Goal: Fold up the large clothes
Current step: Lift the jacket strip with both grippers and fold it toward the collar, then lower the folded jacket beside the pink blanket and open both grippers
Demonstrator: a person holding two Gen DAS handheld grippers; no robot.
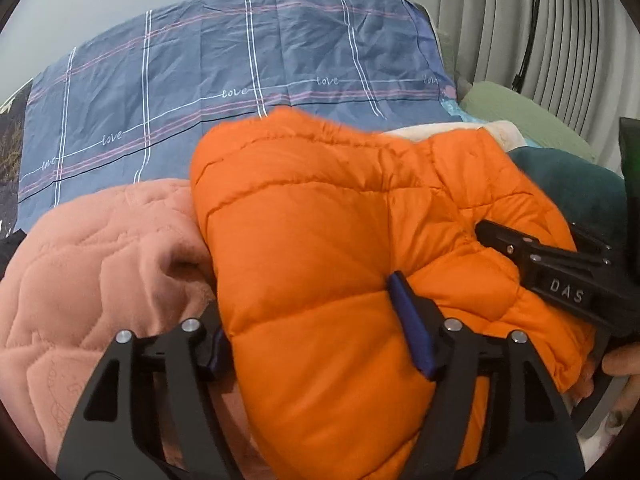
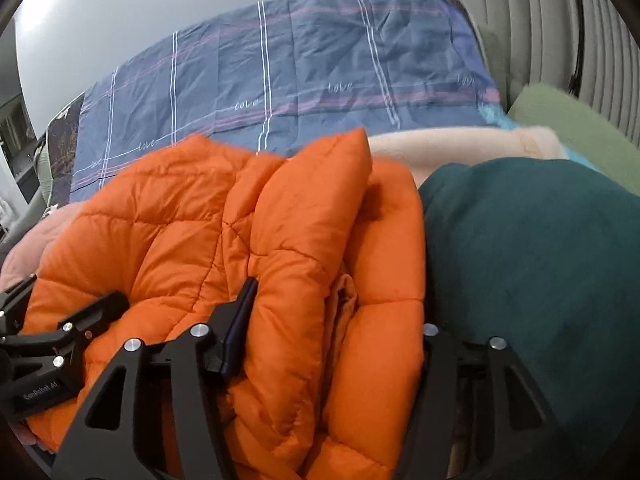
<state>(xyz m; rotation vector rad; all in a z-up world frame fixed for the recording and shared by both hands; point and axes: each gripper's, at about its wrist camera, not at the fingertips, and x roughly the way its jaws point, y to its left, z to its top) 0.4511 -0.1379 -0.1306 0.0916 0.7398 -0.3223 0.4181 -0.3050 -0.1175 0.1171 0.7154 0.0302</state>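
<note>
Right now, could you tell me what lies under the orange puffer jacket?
A pink quilted garment shows beneath the orange puffer jacket; how far it reaches underneath is covered.

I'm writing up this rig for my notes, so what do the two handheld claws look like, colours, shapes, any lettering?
Both are matte black. The left claw has triangular cut-out linkage plates, round silver bolts and dark blue finger pads. The right claw is built the same way, and its side reads "DAS" in white. The left one's body carries small white lettering, too blurred to read surely. No cables or sleeves show.
</note>
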